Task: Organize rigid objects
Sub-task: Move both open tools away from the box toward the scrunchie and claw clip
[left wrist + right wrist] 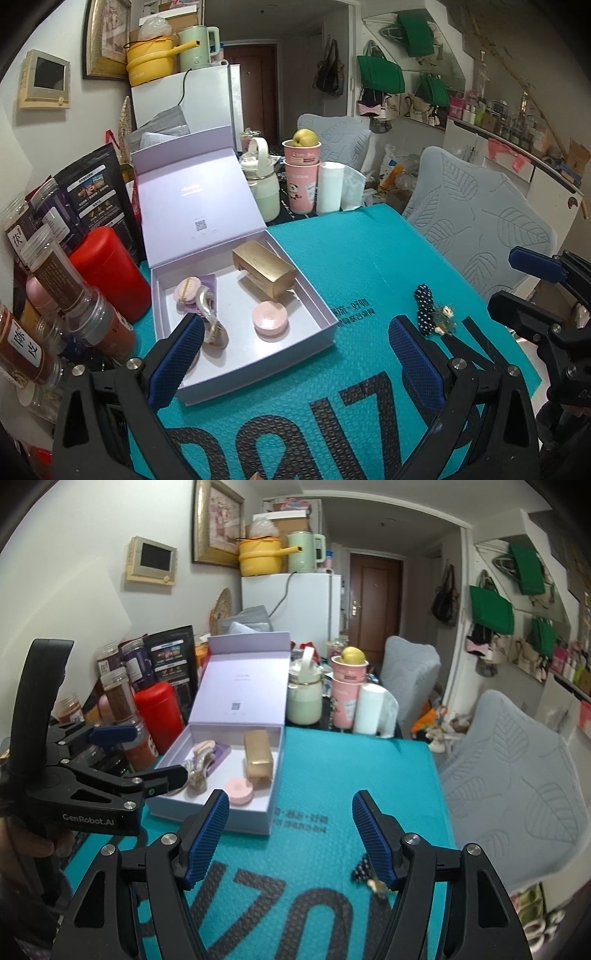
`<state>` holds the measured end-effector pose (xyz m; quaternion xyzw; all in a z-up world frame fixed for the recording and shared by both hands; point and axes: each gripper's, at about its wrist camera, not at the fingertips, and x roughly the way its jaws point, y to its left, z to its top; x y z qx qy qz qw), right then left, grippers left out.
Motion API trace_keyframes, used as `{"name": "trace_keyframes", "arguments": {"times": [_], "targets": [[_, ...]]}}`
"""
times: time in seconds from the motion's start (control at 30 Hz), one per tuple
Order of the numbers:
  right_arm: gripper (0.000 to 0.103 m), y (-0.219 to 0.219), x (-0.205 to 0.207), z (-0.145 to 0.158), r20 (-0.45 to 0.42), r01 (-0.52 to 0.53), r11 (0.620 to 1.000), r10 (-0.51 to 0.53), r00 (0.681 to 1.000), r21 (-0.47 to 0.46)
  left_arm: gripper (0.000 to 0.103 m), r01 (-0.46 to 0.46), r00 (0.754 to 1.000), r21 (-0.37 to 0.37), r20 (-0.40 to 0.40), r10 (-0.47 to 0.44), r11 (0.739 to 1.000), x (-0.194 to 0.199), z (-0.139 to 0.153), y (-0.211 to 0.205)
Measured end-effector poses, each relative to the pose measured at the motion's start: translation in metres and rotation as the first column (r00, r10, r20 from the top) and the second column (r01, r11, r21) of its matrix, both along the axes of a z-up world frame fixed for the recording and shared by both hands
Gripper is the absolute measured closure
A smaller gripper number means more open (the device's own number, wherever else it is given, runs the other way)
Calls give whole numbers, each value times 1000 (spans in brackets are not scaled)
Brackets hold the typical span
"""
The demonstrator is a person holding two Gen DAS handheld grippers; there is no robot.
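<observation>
An open lilac gift box (325, 328) (207, 814) sits on the teal mat. Inside lie a gold box (264, 267) (258, 755), a round pink case (269, 317) (240, 791), a pink oval clip (188, 290) and a pearly hair claw (212, 325) (197, 773). A black polka-dot bow clip (432, 310) (364, 871) lies on the mat to the right. My left gripper (295, 358) is open, its left finger over the box's near corner. My right gripper (290, 834) is open and empty, with the bow clip by its right finger.
Spice jars (55, 273) and a red canister (107, 273) crowd the left edge. A cream kettle (260, 177), pink cups (301, 177) and a white roll (328, 186) stand behind the mat (369, 258). Grey chairs (476, 218) stand at the right.
</observation>
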<state>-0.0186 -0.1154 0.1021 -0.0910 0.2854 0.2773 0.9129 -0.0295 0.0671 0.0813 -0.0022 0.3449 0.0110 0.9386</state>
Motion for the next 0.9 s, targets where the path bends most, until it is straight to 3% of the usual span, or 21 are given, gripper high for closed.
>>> {"name": "trace_keyframes", "arguments": {"times": [0.17,0.57,0.9], "targets": [[33,-17,-5,-10,-21,44,999,-44,999,-2,1,26,1000,36,-12,-25,999,-2,-10,-19],[33,-54,-9,-46,-78,153,988,-153,985,-7,1,137,987,-21,-82,-138,990,5,-45,-57],[33,-86,7,-93,-202,222,975,-216,955,8,1,186,969,-70,-154,-195,980,20,-83,-77]]}}
